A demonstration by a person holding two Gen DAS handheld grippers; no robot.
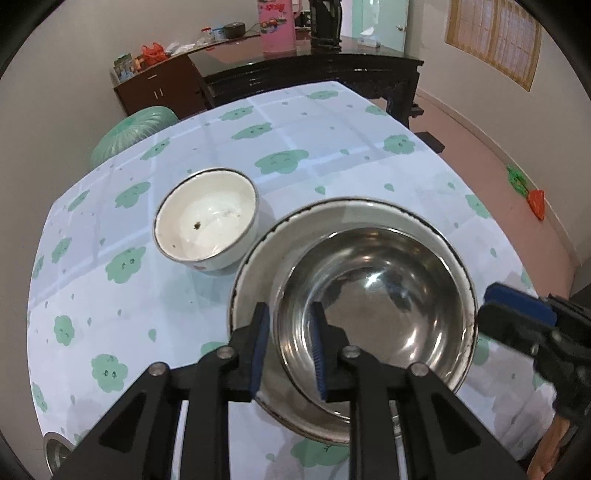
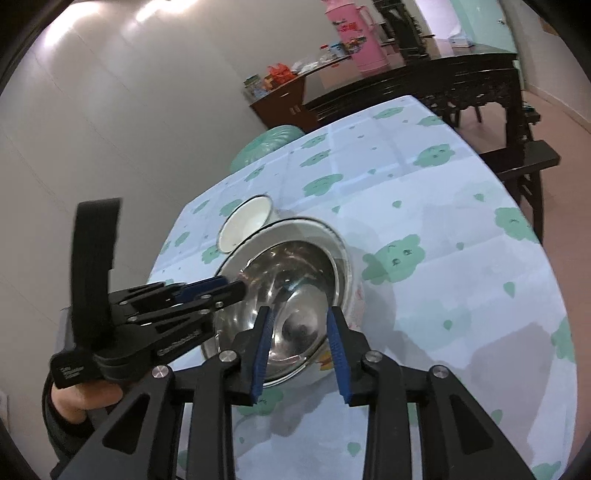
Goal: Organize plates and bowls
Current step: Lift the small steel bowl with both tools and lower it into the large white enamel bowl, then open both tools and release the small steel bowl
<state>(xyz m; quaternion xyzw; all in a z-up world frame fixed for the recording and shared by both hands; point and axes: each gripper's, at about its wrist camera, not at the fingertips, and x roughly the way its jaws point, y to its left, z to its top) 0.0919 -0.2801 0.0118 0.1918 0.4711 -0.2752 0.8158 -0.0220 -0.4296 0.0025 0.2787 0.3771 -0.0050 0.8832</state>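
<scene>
A shiny steel bowl point(image 1: 373, 299) sits nested, tilted, inside a larger white enamel bowl point(image 1: 258, 258) with a dark rim on the cloud-patterned tablecloth. My left gripper point(image 1: 290, 347) straddles the steel bowl's near-left rim, one pad outside and one inside, shut on it. A small white bowl point(image 1: 207, 221) with specks inside stands to the left. In the right wrist view my right gripper point(image 2: 301, 350) is open, its fingers apart just above the steel bowl point(image 2: 291, 295) near its front edge. The small white bowl point(image 2: 245, 223) lies behind.
A steel rim point(image 1: 55, 452) shows at the table's near-left edge. A green stool point(image 1: 133, 129) stands beyond the table. A dark wooden sideboard point(image 1: 314, 70) with a pink thermos point(image 1: 277, 26) is at the back. The table's right edge drops to pink floor.
</scene>
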